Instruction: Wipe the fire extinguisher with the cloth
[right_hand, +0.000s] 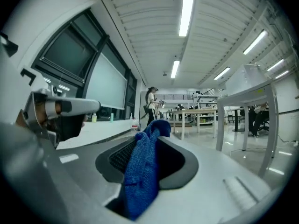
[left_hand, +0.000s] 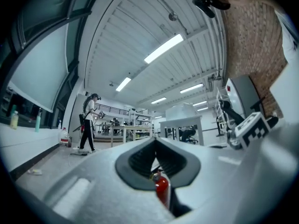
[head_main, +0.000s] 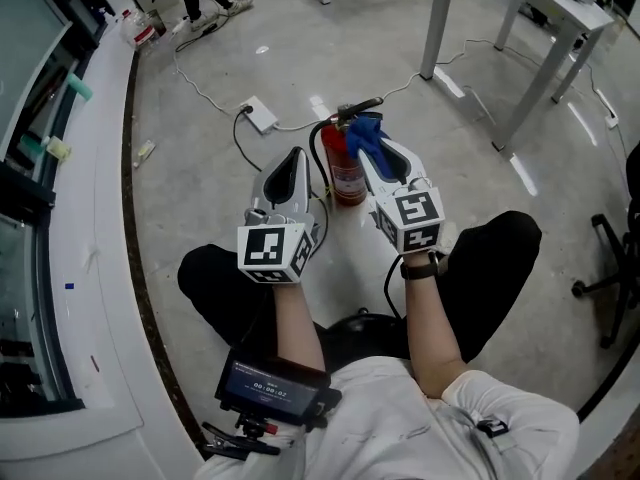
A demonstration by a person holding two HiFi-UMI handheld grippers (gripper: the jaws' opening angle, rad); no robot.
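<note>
Between the right claw's (head_main: pixel 378 160) closed jaws sits the blue cloth (right_hand: pixel 142 169), pinched tight and bunched beyond the tips, close by the head of the red fire extinguisher (head_main: pixel 347 176). That extinguisher stands upright on the floor (head_main: pixel 300 48), just left of this claw. On its far side the left claw (head_main: pixel 292 168) has its jaws pressed together on nothing.

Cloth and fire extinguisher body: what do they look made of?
Cloth: blue, soft knitted or woven fabric, maybe microfibre. It has a nubby matte texture and drapes in folds where the right gripper pinches it.
Fire extinguisher: red cylinder, probably painted metal. It looks smooth, with a light sheen on its side. The metal is only a guess.
</note>
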